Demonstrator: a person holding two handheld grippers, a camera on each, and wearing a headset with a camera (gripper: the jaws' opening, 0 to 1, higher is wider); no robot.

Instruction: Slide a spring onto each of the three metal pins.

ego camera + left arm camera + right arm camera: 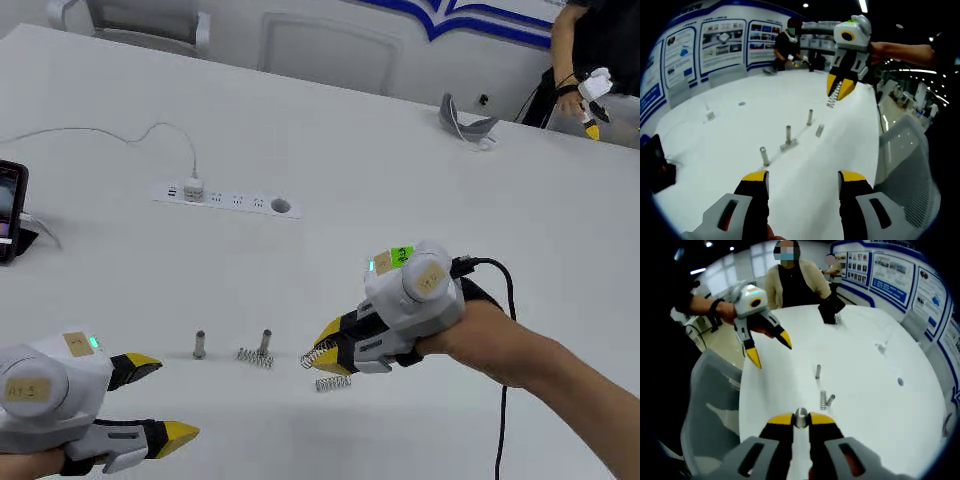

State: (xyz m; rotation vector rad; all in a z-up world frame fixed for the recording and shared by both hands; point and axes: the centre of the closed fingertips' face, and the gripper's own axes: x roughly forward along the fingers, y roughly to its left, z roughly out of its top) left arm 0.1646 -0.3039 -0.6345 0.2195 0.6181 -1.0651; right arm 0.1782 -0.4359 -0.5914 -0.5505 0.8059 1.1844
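On the white table (420,200) stand three metal pins in a row, all upright: the near pin (764,156), the middle pin (788,134) and the far pin (810,117). None of them looks to have a spring on it yet. One loose spring (789,146) lies flat at the foot of the middle pin. A second loose spring (819,130) lies flat just beside the far pin.

Your right hand-held gripper (325,352) is pinched narrow on the held spring (832,100), up off the table. That spring hangs down from the tips, its long way almost up and down, only a bit tilted. The far pin is the closest one to it, below its lower end and a little to one side. So I think you must bring the spring's open end right over that pin's top and make it stand straight before you go down.

Your left hand-held gripper (804,176) is wide and holds nothing. It is on the near pin's side, well away from the held spring.
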